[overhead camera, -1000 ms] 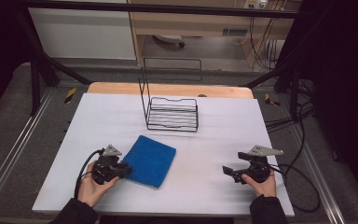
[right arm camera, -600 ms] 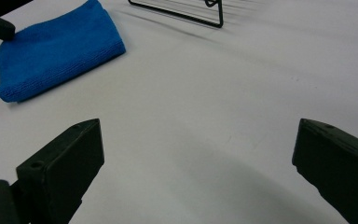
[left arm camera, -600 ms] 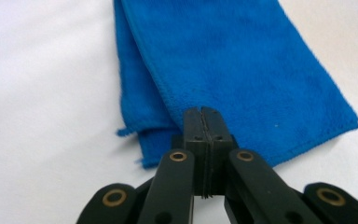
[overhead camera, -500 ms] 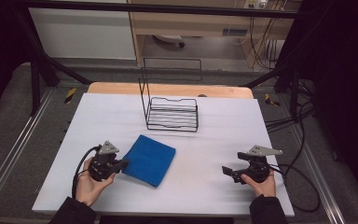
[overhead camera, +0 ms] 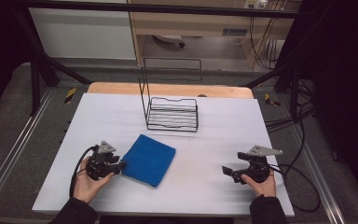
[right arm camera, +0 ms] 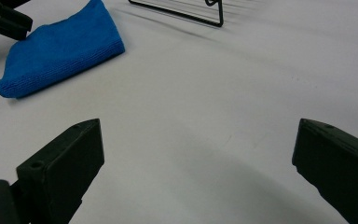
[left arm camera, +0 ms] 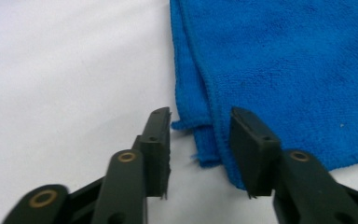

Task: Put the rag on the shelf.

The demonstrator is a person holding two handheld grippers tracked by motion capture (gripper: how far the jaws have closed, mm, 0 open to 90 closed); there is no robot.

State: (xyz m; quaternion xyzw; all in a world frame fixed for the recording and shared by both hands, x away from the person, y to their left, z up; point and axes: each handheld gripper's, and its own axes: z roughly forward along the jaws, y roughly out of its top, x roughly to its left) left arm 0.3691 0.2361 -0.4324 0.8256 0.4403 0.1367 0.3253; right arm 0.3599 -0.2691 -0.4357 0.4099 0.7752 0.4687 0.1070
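White table [overhead camera: 214, 140] holding a folded blue cloth [overhead camera: 149, 158] left of centre, its near-left corner between the narrowly parted jaws of the left gripper [overhead camera: 120, 166], a wire rack [overhead camera: 172, 113] beyond, and the right gripper [overhead camera: 224, 171] near right, jaws wide over bare surface.

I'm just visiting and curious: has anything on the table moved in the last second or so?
Barely. The left gripper drew back slightly toward the person, its open fingers now straddling the blue cloth's near corner without closing on it. The cloth, the wire rack and the open right gripper stayed as they were.
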